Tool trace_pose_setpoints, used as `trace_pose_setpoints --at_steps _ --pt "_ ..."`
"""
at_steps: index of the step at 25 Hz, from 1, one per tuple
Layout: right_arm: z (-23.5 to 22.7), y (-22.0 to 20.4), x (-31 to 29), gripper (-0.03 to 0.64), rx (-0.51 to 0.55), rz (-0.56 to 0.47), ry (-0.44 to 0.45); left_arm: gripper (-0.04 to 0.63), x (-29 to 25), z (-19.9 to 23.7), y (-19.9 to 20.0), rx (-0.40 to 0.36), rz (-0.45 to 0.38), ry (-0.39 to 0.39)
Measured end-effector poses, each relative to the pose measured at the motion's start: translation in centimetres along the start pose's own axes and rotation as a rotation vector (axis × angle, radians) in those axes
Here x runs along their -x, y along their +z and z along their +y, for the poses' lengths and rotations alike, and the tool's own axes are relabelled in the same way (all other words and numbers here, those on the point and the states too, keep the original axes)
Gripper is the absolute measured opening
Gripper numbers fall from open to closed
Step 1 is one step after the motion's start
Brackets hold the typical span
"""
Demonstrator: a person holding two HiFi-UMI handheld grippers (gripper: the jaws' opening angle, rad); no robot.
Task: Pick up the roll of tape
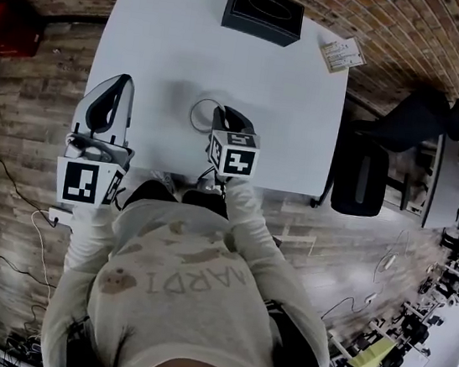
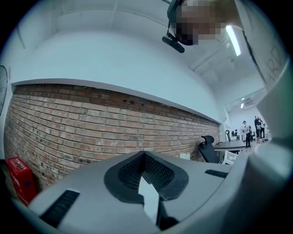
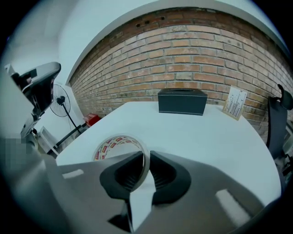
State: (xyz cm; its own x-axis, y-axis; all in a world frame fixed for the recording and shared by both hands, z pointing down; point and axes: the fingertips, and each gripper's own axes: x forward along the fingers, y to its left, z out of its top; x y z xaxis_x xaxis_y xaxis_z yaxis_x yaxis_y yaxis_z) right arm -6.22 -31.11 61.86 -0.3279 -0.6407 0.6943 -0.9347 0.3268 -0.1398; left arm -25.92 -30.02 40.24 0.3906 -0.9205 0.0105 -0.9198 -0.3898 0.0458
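Observation:
The roll of clear tape (image 1: pixel 195 115) with a red-printed core is a thin ring near the front of the white table (image 1: pixel 174 35). My right gripper (image 1: pixel 224 118) is shut on it. In the right gripper view the two dark pads pinch the ring's right wall between them, and the roll (image 3: pixel 114 142) sticks out to the left, tilted up off the table. The right gripper (image 3: pixel 146 157) points down at a slant. My left gripper (image 1: pixel 125 81) is held at the table's left edge, pointing level at the brick wall, its jaws (image 2: pixel 144 155) closed together with nothing in them.
A black box (image 1: pixel 264 12) stands at the table's far edge, and a printed card (image 1: pixel 342 54) lies at the far right corner. A black office chair (image 1: pixel 362 176) stands right of the table. A red box (image 1: pixel 10 27) sits on the floor at the left.

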Motion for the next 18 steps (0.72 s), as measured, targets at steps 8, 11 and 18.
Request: trace_pose_setpoints --at_steps 8,11,18 --pt "-0.7 3.8 4.2 0.058 -0.022 -0.138 0.015 0.006 0.7 -2.0 1.0 -0.001 -0.014 0.005" --pt "-1.2 4.9 5.7 0.058 -0.01 -0.182 0.014 0.006 0.9 -2.9 1.3 0.0 -0.02 0.008" --pt "-1.7 6.9 9.3 0.058 0.015 -0.27 0.018 0.006 1.5 -4.7 2.2 0.0 -0.035 0.012"
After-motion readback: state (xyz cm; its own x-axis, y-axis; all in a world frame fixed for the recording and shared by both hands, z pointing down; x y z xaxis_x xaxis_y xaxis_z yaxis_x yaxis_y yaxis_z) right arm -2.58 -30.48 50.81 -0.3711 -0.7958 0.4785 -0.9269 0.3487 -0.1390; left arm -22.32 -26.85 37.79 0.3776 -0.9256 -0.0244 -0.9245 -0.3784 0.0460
